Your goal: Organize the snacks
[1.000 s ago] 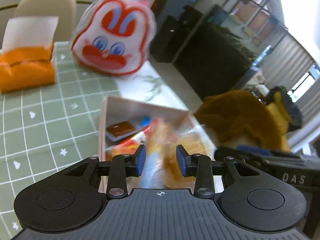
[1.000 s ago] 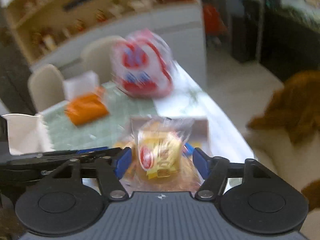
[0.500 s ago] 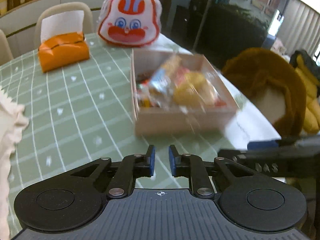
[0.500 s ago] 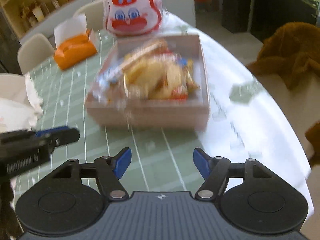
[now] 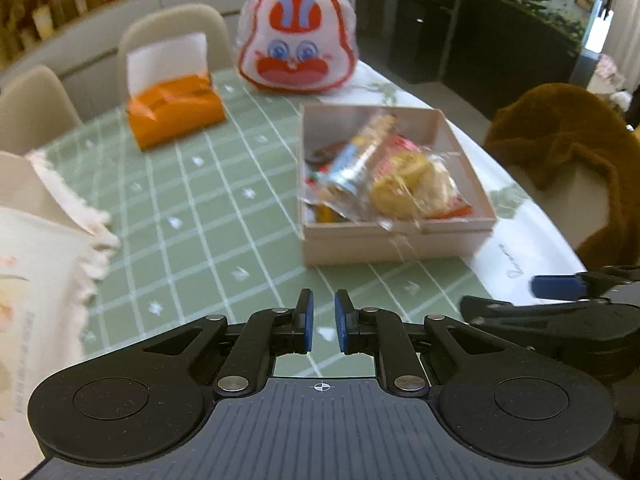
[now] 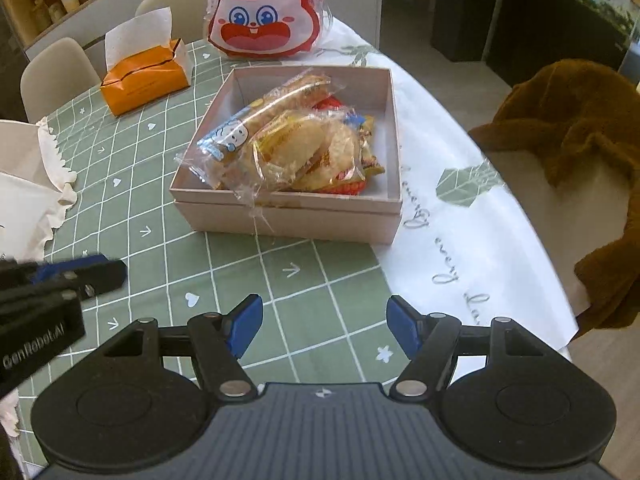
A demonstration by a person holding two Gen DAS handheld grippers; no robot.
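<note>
A pale pink box (image 6: 288,220) on the green checked tablecloth holds several wrapped snacks: a long blue-ended packet (image 6: 256,120) and clear bags of yellow cakes (image 6: 308,152). The box (image 5: 396,240) also shows in the left wrist view with the snacks (image 5: 404,188) in it. My left gripper (image 5: 322,326) hangs in front of the box, its jaws nearly together with nothing between them. My right gripper (image 6: 324,326) is open and empty, also short of the box. The left gripper's fingers (image 6: 80,272) show at the left of the right wrist view.
A rabbit-face bag (image 6: 264,16) stands behind the box. An orange tissue box (image 6: 144,76) lies to the back left. White frilled cloth (image 6: 28,192) lies at the left. A chair with brown fabric (image 6: 568,136) stands off the table's right edge. Beige chairs (image 5: 172,40) stand behind.
Both grippers have drawn back from over the box towards the table's near side. The left jaws have narrowed from around a snack to nearly together. The snacks now lie in the box.
</note>
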